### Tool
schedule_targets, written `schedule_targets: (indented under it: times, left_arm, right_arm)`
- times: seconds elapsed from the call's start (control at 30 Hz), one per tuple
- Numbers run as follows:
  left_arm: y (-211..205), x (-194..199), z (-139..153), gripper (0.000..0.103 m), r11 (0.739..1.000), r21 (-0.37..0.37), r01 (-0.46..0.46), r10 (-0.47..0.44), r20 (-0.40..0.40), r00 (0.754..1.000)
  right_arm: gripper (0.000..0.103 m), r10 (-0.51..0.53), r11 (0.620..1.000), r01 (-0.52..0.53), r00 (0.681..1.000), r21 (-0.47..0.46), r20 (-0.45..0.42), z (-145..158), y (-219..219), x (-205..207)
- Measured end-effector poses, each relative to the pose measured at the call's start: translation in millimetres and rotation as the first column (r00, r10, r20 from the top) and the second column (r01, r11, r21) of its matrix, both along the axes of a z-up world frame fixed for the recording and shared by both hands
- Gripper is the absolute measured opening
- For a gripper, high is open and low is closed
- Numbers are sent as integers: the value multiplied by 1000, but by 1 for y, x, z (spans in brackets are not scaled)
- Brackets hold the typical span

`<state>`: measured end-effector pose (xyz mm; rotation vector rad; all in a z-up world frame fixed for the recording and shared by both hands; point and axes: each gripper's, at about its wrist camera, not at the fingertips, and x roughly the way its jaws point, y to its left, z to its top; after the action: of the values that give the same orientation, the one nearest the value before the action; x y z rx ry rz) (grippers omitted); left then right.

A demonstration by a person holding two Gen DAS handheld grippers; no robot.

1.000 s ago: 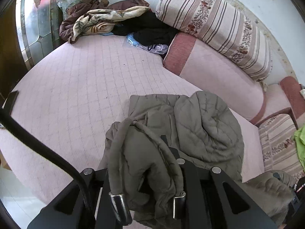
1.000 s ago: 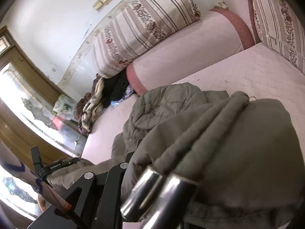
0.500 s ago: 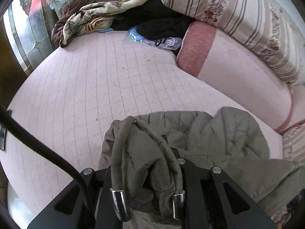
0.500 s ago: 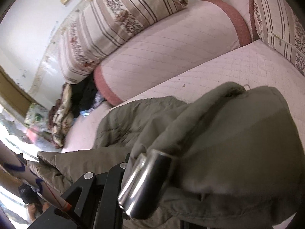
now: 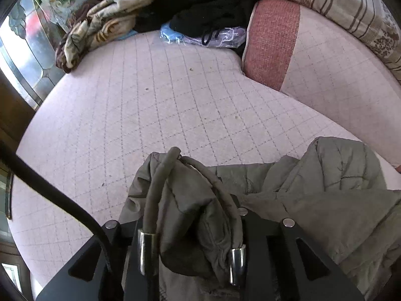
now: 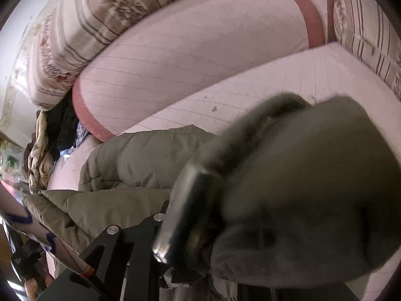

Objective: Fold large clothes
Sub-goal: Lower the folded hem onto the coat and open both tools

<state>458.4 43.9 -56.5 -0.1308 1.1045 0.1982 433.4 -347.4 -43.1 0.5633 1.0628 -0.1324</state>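
Observation:
An olive-green quilted jacket (image 5: 325, 188) lies on the pink quilted bed (image 5: 163, 115). My left gripper (image 5: 190, 250) is shut on a bunched fold of the jacket, with cloth draped over both fingers. My right gripper (image 6: 200, 200) is shut on another thick fold of the jacket (image 6: 300, 188), which hides most of its fingers; one metal finger (image 6: 183, 208) shows. The rest of the jacket (image 6: 140, 160) spreads toward the left between the two grippers.
A pink bolster with red ends (image 5: 313, 75) and striped floral pillows (image 6: 87, 25) line the back of the bed. A pile of blankets and dark clothes (image 5: 150, 12) sits at the far corner by a window (image 5: 22, 50). Another striped cushion (image 6: 371, 37) stands at the right.
Both grippers have moved forward and lower over the bed with the jacket, toward the bolster. The jacket has been carried along and its loose part now lies closer to the bolster.

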Motion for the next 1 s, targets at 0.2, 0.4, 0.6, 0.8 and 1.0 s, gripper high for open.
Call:
schedule_targets:
  times: [0.2,0.4,0.6,0.8,1.0]
  left_arm:
    - [32,-27,49,45,969,-243,53,-37,70,997]
    - [53,-58,93,64,907,-415,70,-11,143,990]
    - [45,-88,136,71,932,-345,112,-34,223,974]
    - [-6,-102,110,72,967,-190,170,-134,186,973]
    - [-77,-79,38,72,959,-115,258,-252,63,966]
  right_arm:
    - [34,16,997,-22,996,68,83,30,-6,-20]
    - [68,1,989,-24,987,143,162,63,-13,-45]
    - [90,-30,999,23,965,32,259,106,-12,-73]
    - [84,165,968,-114,961,-225,224,116,39,-74]
    - [82,246,923,-199,963,-329,108,65,71,-42]
